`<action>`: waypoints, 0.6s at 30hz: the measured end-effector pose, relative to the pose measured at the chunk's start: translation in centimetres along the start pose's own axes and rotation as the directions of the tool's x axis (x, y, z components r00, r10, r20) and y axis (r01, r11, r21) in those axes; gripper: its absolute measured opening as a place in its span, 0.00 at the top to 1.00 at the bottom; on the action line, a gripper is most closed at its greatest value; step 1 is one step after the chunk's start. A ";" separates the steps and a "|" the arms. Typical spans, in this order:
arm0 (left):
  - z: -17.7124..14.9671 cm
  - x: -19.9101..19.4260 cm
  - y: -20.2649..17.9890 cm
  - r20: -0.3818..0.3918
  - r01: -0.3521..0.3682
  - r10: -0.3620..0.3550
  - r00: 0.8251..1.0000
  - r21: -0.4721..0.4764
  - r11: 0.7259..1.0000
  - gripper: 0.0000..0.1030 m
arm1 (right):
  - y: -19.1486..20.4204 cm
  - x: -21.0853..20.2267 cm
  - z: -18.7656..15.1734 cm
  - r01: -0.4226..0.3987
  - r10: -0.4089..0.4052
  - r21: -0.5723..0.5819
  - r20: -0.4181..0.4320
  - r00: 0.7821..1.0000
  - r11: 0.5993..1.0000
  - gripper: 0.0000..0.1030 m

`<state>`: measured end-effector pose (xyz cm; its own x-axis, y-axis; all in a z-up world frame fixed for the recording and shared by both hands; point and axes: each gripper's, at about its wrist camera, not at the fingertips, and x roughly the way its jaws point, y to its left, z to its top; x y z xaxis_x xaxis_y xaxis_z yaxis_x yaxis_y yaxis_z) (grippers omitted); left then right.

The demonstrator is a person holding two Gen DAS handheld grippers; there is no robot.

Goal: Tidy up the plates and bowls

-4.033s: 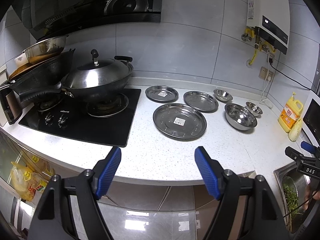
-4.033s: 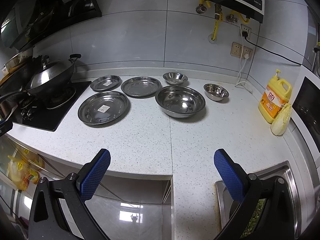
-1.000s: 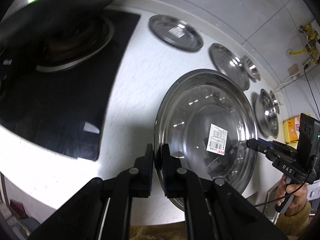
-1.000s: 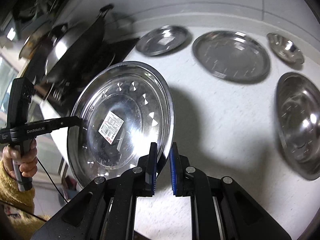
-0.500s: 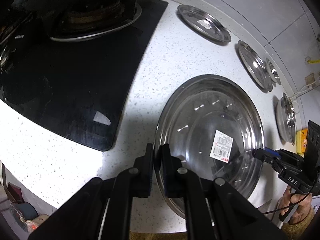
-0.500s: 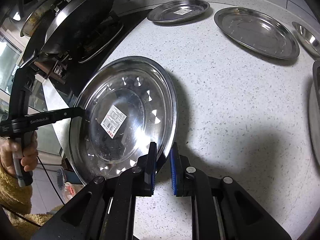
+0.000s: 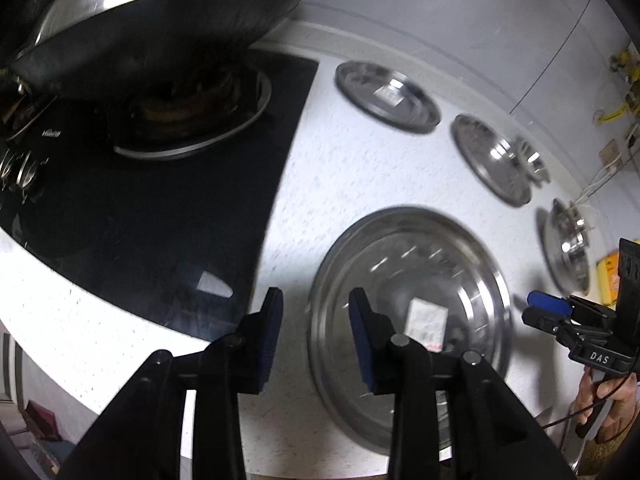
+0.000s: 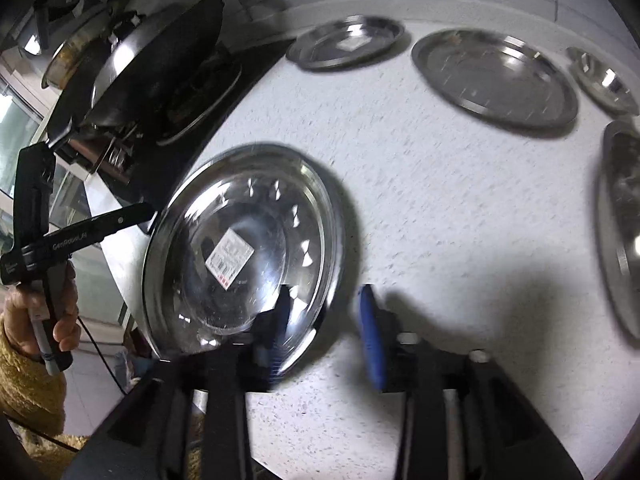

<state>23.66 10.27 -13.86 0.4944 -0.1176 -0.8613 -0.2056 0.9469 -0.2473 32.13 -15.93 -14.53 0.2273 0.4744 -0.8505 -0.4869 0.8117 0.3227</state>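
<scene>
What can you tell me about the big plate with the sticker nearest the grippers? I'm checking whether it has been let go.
The big plate is round, shiny steel with a raised rim and a shallow well, a white barcode sticker near its centre. It lies on the speckled white counter beside the black hob, near the counter's front edge. The left gripper and right gripper straddle its rim on opposite sides; their jaws have just been opening and no pad presses it.
</scene>
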 end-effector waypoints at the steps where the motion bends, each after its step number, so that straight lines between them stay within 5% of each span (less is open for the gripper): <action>1: 0.3 -0.1 -0.2 -0.003 0.014 -0.014 1.000 -0.003 1.000 0.68 | -0.2 -0.6 0.2 0.012 -0.012 -0.004 0.015 1.000 1.000 0.59; 8: 4.0 1.1 -4.7 -0.036 0.164 -0.166 0.986 -0.056 0.985 0.66 | -3.6 -6.1 3.9 0.074 -0.075 0.013 0.139 0.988 0.997 0.44; 11: 5.9 2.4 -7.9 -0.053 0.230 -0.235 0.971 -0.074 0.970 0.58 | -6.0 -7.7 6.5 0.125 -0.130 0.040 0.179 0.975 0.991 0.38; 18: 11.8 8.4 -15.5 -0.113 0.246 -0.251 0.961 -0.056 0.968 0.57 | -12.7 -7.4 12.3 0.176 -0.194 0.144 0.123 0.973 0.974 0.35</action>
<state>40.99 -1.83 -12.01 0.4311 -0.3843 -0.8163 -0.1251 0.8705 -0.4759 46.99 -25.55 -7.25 0.4196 0.3459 -0.8392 -0.3124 0.9231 0.2243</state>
